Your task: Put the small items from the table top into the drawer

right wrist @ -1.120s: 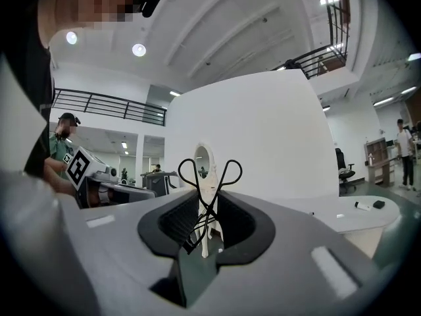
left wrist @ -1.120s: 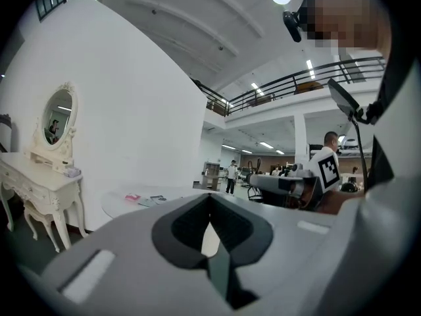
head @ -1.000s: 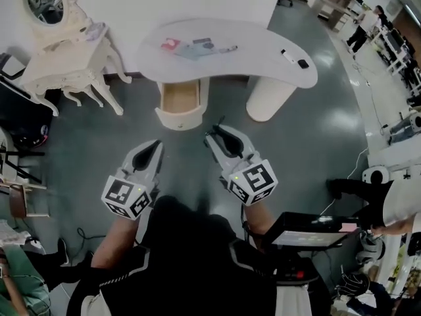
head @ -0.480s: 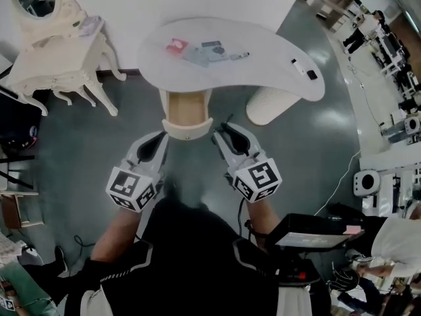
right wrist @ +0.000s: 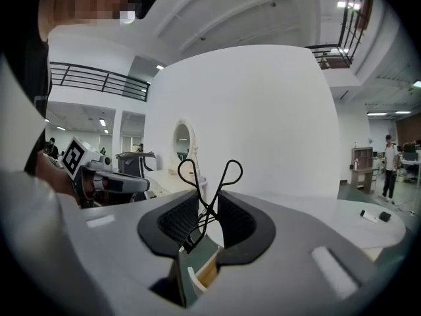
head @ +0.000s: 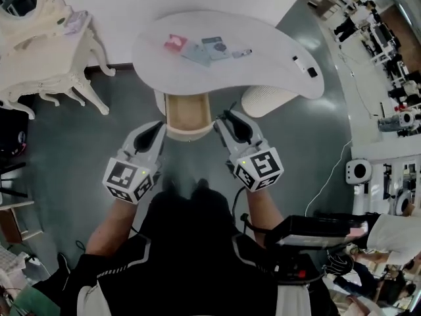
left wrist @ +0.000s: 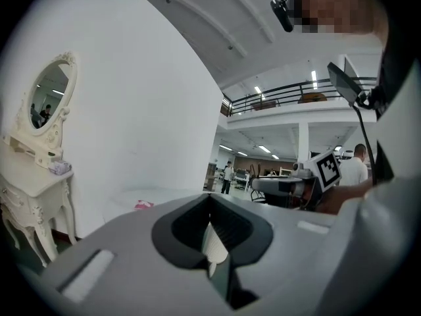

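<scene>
Black wire curler (right wrist: pixel 209 188) held at the open drawer (head: pixel 187 110)

Clamped low between the fingers (right wrist: pixel 172 217) of the right gripper (right wrist: pixel 200 226), loops up, likely for a clean drop into the wooden drawer below the white counter's (head: pixel 263 71) near edge. Left gripper (left wrist: pixel 212 255) shut on nothing, level alongside. Pink packet (head: pixel 174 43), cards (head: pixel 210 48) and pen (head: pixel 241 53) lying farther back, uncollected.

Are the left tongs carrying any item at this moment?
No, in the left gripper view the left tongs are shut together with nothing between them.
</scene>
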Demonstrator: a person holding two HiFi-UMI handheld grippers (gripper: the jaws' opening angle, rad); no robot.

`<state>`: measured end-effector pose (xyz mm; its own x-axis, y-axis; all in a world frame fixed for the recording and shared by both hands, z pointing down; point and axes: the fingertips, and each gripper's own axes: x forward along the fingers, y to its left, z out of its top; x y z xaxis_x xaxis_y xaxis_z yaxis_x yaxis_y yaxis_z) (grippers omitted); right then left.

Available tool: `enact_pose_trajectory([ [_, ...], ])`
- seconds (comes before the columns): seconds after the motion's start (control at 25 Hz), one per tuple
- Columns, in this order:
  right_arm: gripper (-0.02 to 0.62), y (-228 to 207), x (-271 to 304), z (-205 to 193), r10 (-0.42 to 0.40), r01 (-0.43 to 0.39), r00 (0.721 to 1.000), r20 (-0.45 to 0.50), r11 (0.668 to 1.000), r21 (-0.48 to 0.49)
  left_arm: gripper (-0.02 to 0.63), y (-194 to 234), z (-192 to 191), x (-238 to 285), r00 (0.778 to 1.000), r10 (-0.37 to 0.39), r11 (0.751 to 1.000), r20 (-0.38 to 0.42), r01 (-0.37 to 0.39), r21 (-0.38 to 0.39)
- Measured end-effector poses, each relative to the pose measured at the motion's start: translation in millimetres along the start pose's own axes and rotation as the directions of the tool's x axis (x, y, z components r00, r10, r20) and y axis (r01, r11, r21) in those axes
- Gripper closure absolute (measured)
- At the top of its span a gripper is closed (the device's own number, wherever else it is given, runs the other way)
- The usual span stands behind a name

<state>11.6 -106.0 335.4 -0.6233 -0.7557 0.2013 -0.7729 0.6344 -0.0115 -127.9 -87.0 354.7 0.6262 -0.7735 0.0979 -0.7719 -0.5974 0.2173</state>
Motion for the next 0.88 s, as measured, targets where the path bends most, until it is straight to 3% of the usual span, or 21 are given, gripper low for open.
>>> enact_pose_trajectory([
  [0.24,0.504,-15.3,41.0,-10.7,0.051,-0.055,0.996,-0.067,0.997,-0.056,0.606,25.1,-7.5,25.3,1.0,0.018,1.0,-0.021,-0.019,-0.025],
  [0.52,0.503,-35.5,82.3,-25.6,0.151,-0.162,0.984,-0.099,0.98,-0.118,0.606,41.0,-6.5,59.9,0.996,0.071,0.997,-0.044,-0.071,0.008],
  [0.72,0.503,-56.8,105.9,-45.1,0.243,-0.268,0.955,-0.171,0.953,-0.143,0.606,50.4,-9.6,97.4,0.993,0.101,0.995,-0.054,-0.1,0.024],
  [0.88,0.503,-66.7,122.9,-68.4,0.31,-0.36,0.916,-0.253,0.915,-0.181,0.606,59.6,-26.9,121.9,0.988,0.129,0.992,-0.081,-0.129,0.012],
])
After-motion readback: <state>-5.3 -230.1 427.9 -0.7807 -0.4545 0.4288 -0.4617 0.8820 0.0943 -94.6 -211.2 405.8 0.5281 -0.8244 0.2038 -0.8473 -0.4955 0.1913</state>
